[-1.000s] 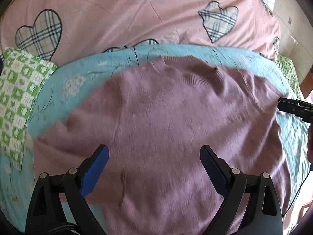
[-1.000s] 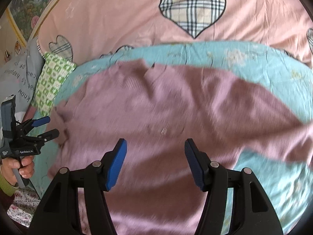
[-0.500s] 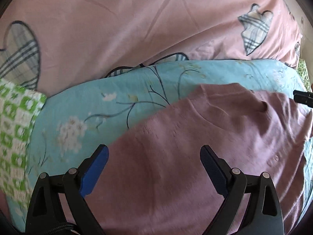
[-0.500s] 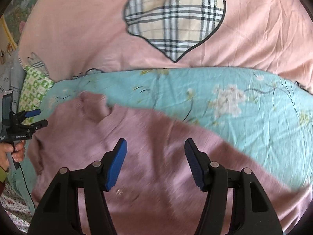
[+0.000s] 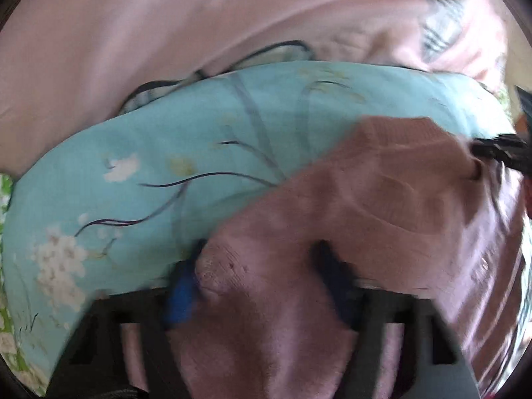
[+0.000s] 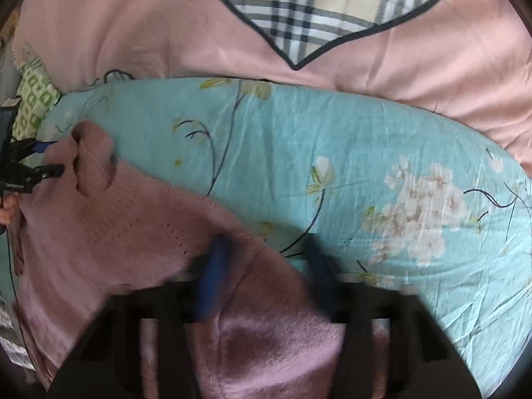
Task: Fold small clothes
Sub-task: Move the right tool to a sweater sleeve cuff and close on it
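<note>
A mauve knit sweater (image 5: 382, 219) lies on a turquoise floral sheet (image 5: 166, 166). My left gripper (image 5: 262, 282) is down at the sweater's shoulder edge, its blue-padded jaws narrowed around a bunched fold of knit; the frame is blurred. My right gripper (image 6: 266, 279) is at the other shoulder edge of the sweater (image 6: 116, 232), jaws closing around the knit, also blurred. The neck opening (image 6: 89, 166) shows at the left in the right wrist view, with the left gripper (image 6: 40, 163) beside it. The right gripper's tips (image 5: 498, 149) show at the right edge in the left wrist view.
A pink duvet (image 6: 133, 33) with plaid heart patches (image 6: 316, 10) lies behind the turquoise sheet (image 6: 365, 166). A green and white checked cloth (image 6: 33, 99) lies at the far left.
Both grippers moved forward and down to the sweater's shoulder edges. Their jaws narrowed from wide open and now pinch knit fabric.
</note>
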Demonstrator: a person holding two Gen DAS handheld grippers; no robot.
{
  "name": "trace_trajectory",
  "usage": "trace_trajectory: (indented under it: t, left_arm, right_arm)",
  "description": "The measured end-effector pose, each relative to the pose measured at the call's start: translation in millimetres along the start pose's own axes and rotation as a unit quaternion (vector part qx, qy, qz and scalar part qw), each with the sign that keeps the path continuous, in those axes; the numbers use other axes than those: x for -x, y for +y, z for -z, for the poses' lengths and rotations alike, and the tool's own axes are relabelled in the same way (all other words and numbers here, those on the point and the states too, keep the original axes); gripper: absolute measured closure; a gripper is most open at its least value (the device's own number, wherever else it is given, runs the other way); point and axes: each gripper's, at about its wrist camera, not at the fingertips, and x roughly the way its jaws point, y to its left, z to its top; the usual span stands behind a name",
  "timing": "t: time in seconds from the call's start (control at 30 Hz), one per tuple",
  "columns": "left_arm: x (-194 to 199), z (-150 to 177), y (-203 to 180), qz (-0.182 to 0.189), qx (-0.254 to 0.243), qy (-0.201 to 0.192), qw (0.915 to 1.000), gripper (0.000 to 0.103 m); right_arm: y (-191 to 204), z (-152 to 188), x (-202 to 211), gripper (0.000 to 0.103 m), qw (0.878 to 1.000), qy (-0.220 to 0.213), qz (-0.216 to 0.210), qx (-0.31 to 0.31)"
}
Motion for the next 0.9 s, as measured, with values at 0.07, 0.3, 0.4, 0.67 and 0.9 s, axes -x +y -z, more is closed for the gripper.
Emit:
trace_trajectory:
  t: [0.07, 0.3, 0.4, 0.67, 0.9]
  left_arm:
    - [5.0, 2.0, -7.5, 0.016, -0.017, 0.001, 0.9997, 0.093]
    - [22.4, 1.9, 6.0, -0.030, 0.018, -0.034, 0.9988, 0.094]
    - [8.2, 7.8, 10.0, -0.049, 0.036, -0.029, 0.9977, 0.094]
    - [14.9, -4.5, 13.0, -0.061, 0.078, -0.038, 0.9944, 0.080]
    - [73.2, 13.4, 8.3, -0.056, 0.106, -0.065, 0.9907, 0.057]
  right_arm:
    - [1.6, 6.2, 4.9, 0.094, 1.000, -0.016, -0.015, -0.013]
    - [-22.1, 19.0, 44.2, 0.096, 0.992, -0.106, 0.031, -0.069]
    - [-31.6, 16.5, 24.2, 0.096, 0.992, -0.086, 0.051, -0.077]
    - [-21.4, 10.8, 3.6, 0.086, 0.989, -0.077, 0.074, -0.107]
    - [-38.2, 46.6, 68.6, 0.067, 0.969, -0.137, 0.039, -0.201]
